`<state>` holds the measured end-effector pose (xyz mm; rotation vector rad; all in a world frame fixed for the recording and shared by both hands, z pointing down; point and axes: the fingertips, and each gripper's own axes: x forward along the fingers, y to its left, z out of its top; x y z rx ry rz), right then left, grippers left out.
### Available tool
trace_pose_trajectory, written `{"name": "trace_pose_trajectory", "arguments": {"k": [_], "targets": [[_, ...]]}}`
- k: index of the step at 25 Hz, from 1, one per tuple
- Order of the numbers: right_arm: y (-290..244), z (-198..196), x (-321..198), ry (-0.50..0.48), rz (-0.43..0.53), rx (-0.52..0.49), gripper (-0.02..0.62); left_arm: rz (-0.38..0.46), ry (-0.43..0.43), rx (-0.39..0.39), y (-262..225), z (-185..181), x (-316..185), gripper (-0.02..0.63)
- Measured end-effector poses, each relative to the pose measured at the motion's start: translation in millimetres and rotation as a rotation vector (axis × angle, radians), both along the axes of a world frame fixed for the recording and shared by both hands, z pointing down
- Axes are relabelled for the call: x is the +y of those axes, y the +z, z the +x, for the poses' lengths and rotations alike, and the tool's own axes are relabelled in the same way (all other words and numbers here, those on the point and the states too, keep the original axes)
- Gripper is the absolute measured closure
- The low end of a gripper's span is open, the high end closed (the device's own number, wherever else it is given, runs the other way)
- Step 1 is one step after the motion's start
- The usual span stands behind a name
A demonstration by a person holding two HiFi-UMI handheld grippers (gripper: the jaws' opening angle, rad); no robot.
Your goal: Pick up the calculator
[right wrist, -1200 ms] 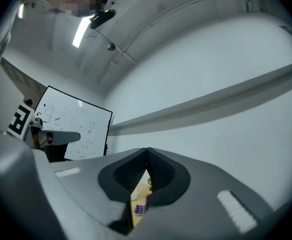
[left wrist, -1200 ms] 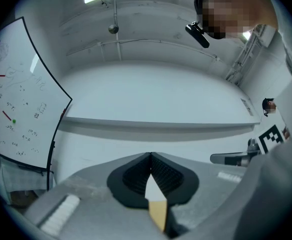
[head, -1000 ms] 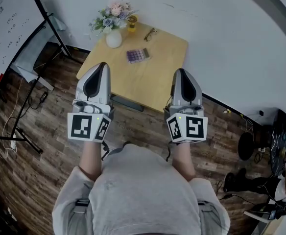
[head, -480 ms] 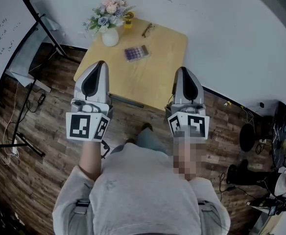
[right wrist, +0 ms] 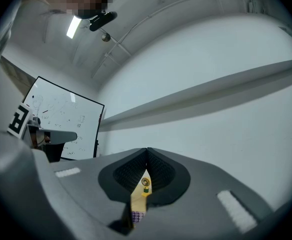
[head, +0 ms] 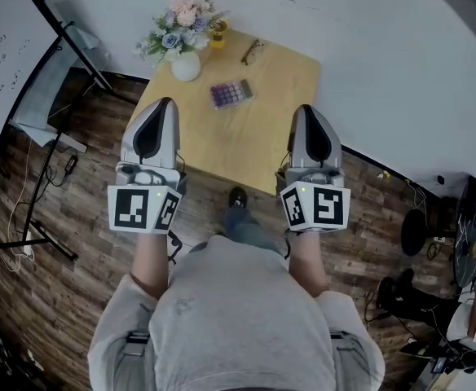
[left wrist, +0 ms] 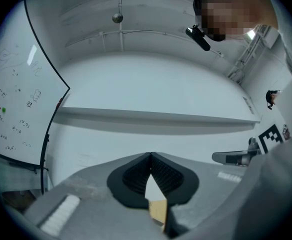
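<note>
Your left gripper (head: pixel 165 104) and right gripper (head: pixel 305 111) have drifted closer to the surface (head: pixel 254 141) (you are stepping up to it). Both jaws are pressed together and empty, sensibly, since nothing is within reach yet. The calculator (head: pixel 231 94) lies flat mid-surface, well ahead of both.
</note>
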<state>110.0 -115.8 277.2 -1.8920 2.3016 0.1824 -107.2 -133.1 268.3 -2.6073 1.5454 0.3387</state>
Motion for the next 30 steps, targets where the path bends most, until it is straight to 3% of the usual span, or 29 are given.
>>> {"name": "trace_pose_trajectory", "arguments": {"k": [21, 30], "targets": [[-19.6, 3.6, -136.2, -0.124, 0.023, 0.003, 0.595, 0.012, -0.115, 0.008, -13.4, 2.3, -107.0, 0.601], [-6.4, -3.5, -185.2, -0.205, -0.032, 0.012, 0.594, -0.033, -0.192, 0.02, 1.4, -4.2, -137.8, 0.6]]}}
